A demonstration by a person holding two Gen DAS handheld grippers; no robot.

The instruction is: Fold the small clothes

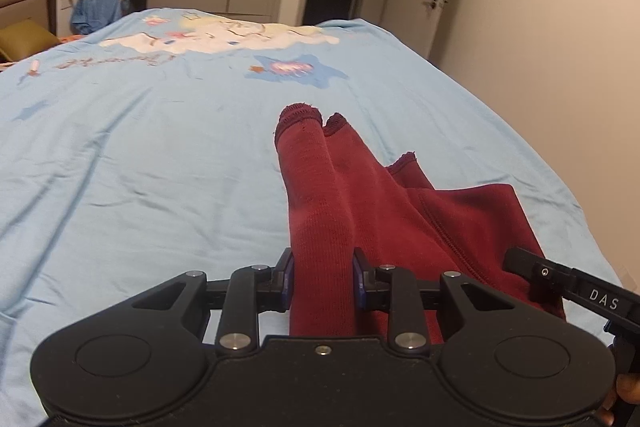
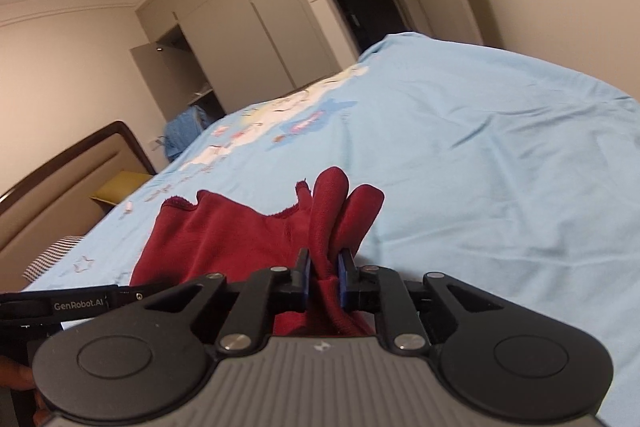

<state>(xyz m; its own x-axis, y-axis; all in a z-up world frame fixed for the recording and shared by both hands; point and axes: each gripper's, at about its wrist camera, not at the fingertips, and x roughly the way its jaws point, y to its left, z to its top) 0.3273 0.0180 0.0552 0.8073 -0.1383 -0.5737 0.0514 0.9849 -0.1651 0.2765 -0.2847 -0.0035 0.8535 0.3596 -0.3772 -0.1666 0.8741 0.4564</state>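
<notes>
While both tools are pinching the dark red garment, it is hanging partly lifted off the blue bed, its far end trailing on the sheet. The left tool is clamping a thick bunched fold between its pads; the right tool is squeezing a thinner gathered edge, jaws nearly together. The knit is looking soft, light and limp, so it is sagging and creasing between the two grips rather than holding any shape. I judge it will drape wherever it is laid. Gripping at two corners or along a hem, rather than mid-bunch, is likely giving a cleaner fold.
</notes>
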